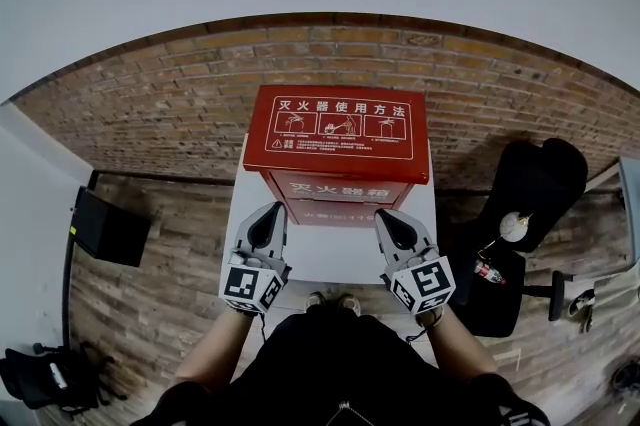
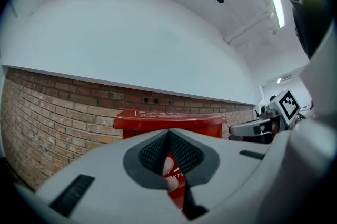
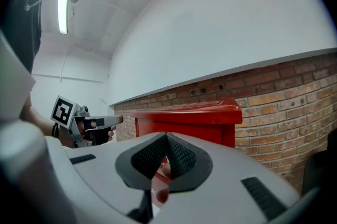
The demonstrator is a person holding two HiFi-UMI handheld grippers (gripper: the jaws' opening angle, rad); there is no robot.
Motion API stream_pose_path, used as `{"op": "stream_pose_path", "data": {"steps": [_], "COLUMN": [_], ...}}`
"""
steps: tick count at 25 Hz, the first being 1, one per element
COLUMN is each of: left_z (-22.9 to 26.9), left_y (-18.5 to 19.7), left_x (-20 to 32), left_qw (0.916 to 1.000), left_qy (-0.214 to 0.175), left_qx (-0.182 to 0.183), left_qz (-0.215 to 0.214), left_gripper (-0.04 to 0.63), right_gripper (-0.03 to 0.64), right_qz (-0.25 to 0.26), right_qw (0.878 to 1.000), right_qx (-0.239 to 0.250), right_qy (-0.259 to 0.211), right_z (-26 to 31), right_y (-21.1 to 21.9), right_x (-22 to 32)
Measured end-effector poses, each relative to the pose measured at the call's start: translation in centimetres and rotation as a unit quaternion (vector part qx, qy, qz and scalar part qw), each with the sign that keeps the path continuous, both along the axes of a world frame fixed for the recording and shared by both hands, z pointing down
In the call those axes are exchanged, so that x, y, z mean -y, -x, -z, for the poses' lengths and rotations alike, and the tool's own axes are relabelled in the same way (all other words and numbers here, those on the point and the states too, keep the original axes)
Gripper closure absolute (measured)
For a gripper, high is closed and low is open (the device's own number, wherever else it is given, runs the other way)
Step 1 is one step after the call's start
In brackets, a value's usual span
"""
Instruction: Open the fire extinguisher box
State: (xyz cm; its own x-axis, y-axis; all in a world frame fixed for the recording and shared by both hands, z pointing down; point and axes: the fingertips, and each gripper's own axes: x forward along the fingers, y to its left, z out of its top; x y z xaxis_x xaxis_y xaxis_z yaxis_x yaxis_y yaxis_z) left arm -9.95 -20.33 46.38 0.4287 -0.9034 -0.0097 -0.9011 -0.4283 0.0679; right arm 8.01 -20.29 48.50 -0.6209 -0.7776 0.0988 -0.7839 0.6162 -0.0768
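1. the left gripper (image 1: pixel 270 212) and right gripper (image 1: pixel 388 218) are held side by side, each with its jaws brought together on nothing; ribbed black pads are set in smooth grey shells.
2. just beyond the tips, the fire extinguisher box (image 1: pixel 338 149), glossy red with an overhanging rounded lid, is seated on a white stand (image 1: pixel 330 259).
3. a rough brick wall (image 1: pixel 150 104) is seen behind it, plank floor (image 1: pixel 160 284) on the left and a black chair (image 1: pixel 530 184) on the right.
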Motion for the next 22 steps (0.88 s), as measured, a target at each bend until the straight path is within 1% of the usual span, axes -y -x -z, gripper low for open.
{"op": "stream_pose_path", "data": {"steps": [3,6,9,10,13,14,15,16,19,22], "left_z": [0.8,2.0,2.9,3.0,3.3,3.4,3.4,3.4,3.4,2.9], "left_y": [0.8,1.8,2.7,3.0,3.5,3.7,3.8,4.0,4.6,5.5], "left_x": [0.6,1.3,1.9,2.0,2.6,2.8,3.0,3.1,3.9,5.1], "left_qw": [1.0,0.9998,0.9994,0.9993,0.9991,0.999,0.9988,0.9987,0.9984,0.9985], "left_qy": [-0.007,-0.019,-0.034,-0.037,-0.04,-0.042,-0.043,-0.044,-0.042,-0.027], "left_qx": [0.004,0.008,0.008,0.008,0.011,0.014,0.017,0.02,0.031,0.044], "left_qz": [-0.003,-0.001,-0.001,-0.002,-0.007,-0.01,-0.012,-0.016,-0.021,-0.02], "left_gripper": [0.546,0.546,0.543,0.535,0.464,0.449,0.437,0.423,0.388,0.351], "right_gripper": [0.597,0.597,0.595,0.595,0.594,0.573,0.522,0.5,0.461,0.434], "right_qz": [-0.015,-0.042,-0.062,-0.066,-0.067,-0.066,-0.066,-0.068,-0.078,-0.089], "right_qw": [1.0,0.998,0.997,0.996,0.996,0.996,0.996,0.996,0.995,0.994], "right_qx": [-0.009,-0.02,-0.022,-0.022,-0.022,-0.022,-0.023,-0.025,-0.031,-0.034], "right_qy": [-0.023,-0.045,-0.051,-0.049,-0.046,-0.046,-0.047,-0.049,-0.051,-0.047], "right_z": [1.7,3.7,4.8,4.9,5.1,5.2,5.3,5.4,5.6,5.5], "right_y": [-0.6,-2.0,-3.3,-3.6,-4.2,-4.3,-4.5,-4.6,-5.4,-6.3], "right_x": [0.3,0.7,1.1,1.2,1.7,1.9,2.0,2.2,2.9,3.8]}}
